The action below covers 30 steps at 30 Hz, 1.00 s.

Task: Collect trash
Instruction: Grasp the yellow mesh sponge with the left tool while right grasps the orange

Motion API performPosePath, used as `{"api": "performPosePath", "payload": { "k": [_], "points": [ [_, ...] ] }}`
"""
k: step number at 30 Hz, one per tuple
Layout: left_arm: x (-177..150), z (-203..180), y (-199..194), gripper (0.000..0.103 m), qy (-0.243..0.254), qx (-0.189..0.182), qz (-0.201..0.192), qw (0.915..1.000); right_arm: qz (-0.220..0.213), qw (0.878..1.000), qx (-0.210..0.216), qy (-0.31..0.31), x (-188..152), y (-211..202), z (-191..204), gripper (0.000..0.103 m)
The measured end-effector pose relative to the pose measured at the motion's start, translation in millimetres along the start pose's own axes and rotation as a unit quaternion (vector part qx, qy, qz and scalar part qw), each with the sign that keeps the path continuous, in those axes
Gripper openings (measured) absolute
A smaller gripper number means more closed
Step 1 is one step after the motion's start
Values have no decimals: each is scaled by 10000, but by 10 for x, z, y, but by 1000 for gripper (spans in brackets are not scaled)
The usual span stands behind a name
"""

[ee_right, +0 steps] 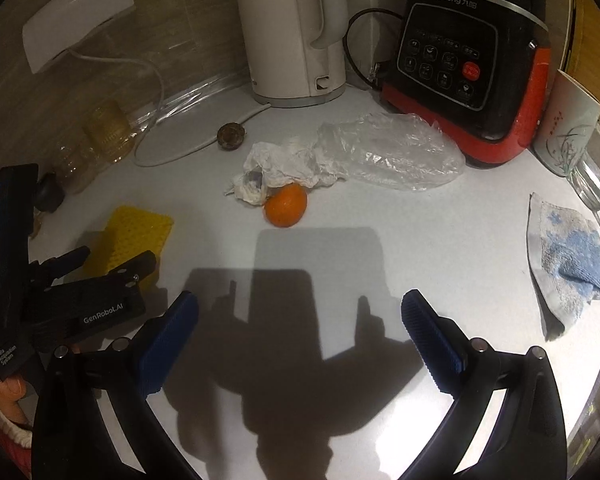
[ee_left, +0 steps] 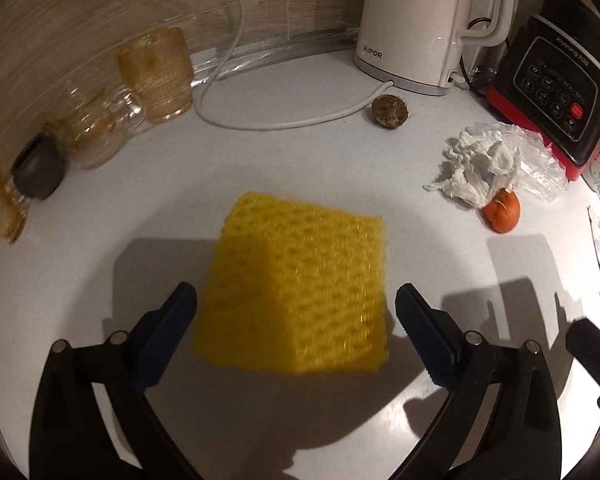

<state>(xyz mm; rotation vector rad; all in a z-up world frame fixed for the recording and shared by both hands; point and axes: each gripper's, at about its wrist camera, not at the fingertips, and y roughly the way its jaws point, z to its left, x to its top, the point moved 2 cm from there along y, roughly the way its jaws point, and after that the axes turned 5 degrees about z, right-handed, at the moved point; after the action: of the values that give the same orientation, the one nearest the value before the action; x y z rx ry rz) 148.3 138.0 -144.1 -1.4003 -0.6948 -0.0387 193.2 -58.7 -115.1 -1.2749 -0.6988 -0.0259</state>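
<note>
Now the yellow foam net (ee_left: 296,292) is being framed at twelve o'clock between the wide-apart fingers of the left gripper (ee_left: 296,300). Probably light and squashy, it is best pinched by its sides.

The right claw (ee_right: 299,312) hangs over the pale surface (ee_right: 440,240) with its blue-padded fingers (ee_right: 430,330) spread wide and nothing between them. At far left, the left claw (ee_right: 112,258) reaches toward a yellow foam net (ee_right: 134,232), its fingers at the net's near edge. Farther back, an orange (ee_right: 286,205) touches a crumpled tissue (ee_right: 268,170) that lies against a clear plastic bag (ee_right: 392,152). A white kettle (ee_right: 292,32) and a black-and-red appliance (ee_right: 460,68) stand behind. A blue-stained cloth (ee_right: 564,268) lies at right.
</note>
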Motion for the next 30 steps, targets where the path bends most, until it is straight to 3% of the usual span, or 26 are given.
{"api": "performPosePath", "payload": {
  "k": [5, 8, 9, 10, 18, 22, 26, 30],
  "points": [
    [71, 15, 75, 70, 25, -19, -30, 10000, -98, 9999, 46, 10, 84, 124, -10, 101],
    [90, 35, 66, 45, 27, -38, -88, 10000, -98, 9999, 65, -21, 135, 213, 12, 100],
    [97, 39, 62, 30, 32, -181, -65, 9998, -105, 9999, 104, -22, 155, 237, 20, 96],
    [100, 48, 51, 23, 48, -211, -39, 9998, -96, 9998, 147, -11, 183, 268, 25, 93],
    [62, 79, 13, 22, 18, -406, -47, 9992, 2, 9998, 173, 80, 427, 534, 65, 66],
    [7, 63, -28, 22, 157, -395, -77, 9991, 51, 10000, 81, 15, 500, 629, 86, 58],
    [-12, 50, -59, 22, 264, -395, -107, 9988, 166, 9998, 114, 0, 526, 707, 89, 32],
    [-39, 73, -135, 22, 181, -458, -126, 9987, 158, 9998, 70, 33, 467, 659, 93, 26]
  ]
}}
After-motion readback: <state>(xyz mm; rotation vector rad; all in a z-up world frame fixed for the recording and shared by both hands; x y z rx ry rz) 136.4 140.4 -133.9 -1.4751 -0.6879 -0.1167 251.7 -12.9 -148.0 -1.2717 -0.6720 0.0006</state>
